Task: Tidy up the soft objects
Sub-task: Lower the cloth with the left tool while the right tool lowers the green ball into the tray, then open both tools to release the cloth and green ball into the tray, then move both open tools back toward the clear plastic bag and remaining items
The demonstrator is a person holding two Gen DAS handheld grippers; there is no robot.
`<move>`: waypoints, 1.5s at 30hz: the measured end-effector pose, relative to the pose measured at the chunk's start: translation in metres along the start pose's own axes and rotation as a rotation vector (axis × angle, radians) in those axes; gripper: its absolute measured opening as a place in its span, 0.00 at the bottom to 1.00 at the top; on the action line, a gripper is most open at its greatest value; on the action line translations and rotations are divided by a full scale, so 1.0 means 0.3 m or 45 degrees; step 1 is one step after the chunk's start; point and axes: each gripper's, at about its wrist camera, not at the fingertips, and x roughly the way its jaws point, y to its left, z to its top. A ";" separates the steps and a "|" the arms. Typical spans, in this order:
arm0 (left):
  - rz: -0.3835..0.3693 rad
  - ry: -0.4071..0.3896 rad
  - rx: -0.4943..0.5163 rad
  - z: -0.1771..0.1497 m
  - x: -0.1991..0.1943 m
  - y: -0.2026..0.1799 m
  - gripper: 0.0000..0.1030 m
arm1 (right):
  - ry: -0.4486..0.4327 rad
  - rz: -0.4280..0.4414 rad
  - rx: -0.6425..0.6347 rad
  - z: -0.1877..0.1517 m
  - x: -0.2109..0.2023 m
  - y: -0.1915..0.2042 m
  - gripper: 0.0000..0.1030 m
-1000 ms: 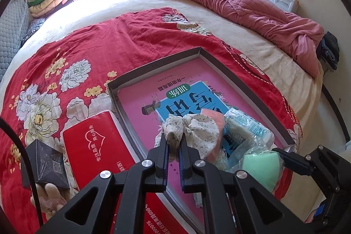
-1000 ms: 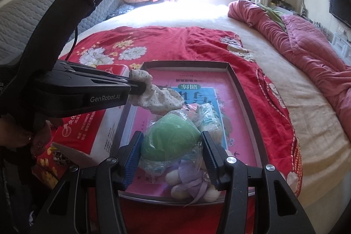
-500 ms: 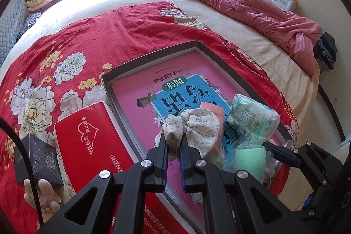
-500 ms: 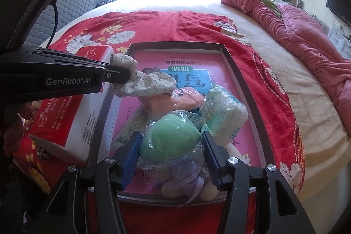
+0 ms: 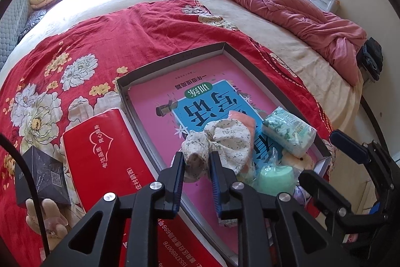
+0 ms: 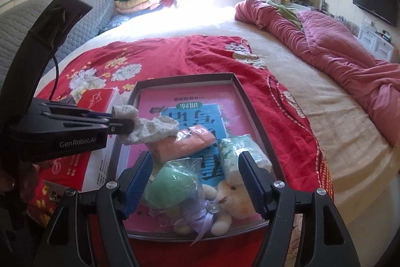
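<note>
Left gripper (image 5: 196,162) clamped on one end of a floral cloth scrunchie (image 5: 225,142), held over the near part of a shallow grey tray (image 5: 175,58) whose floor is a pink and blue book cover. Right gripper (image 6: 195,174) with jaws apart, above the tray's near end, straddling a bagged green sponge (image 6: 170,185) without touching it. Inside the tray: pink cloth roll (image 6: 182,143), wrapped tissue pack (image 6: 240,154), cream plush toy (image 6: 230,202) with lilac ribbon. Left of the tray, on the red floral bedspread (image 5: 75,41): red tissue box (image 5: 105,157), black box (image 5: 41,174)
</note>
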 end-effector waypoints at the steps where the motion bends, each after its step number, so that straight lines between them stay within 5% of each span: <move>1: -0.006 -0.002 0.003 -0.002 -0.002 -0.002 0.27 | -0.007 -0.010 0.017 0.002 -0.005 -0.010 0.71; 4: -0.003 -0.005 0.012 -0.007 -0.007 -0.006 0.40 | -0.021 -0.021 0.058 0.005 -0.016 -0.033 0.71; 22: 0.026 -0.097 0.051 -0.028 -0.139 -0.019 0.60 | -0.094 -0.076 0.121 0.037 -0.077 -0.048 0.71; 45: 0.106 -0.204 0.017 -0.150 -0.417 0.092 0.64 | -0.207 -0.087 0.092 0.118 -0.244 0.084 0.75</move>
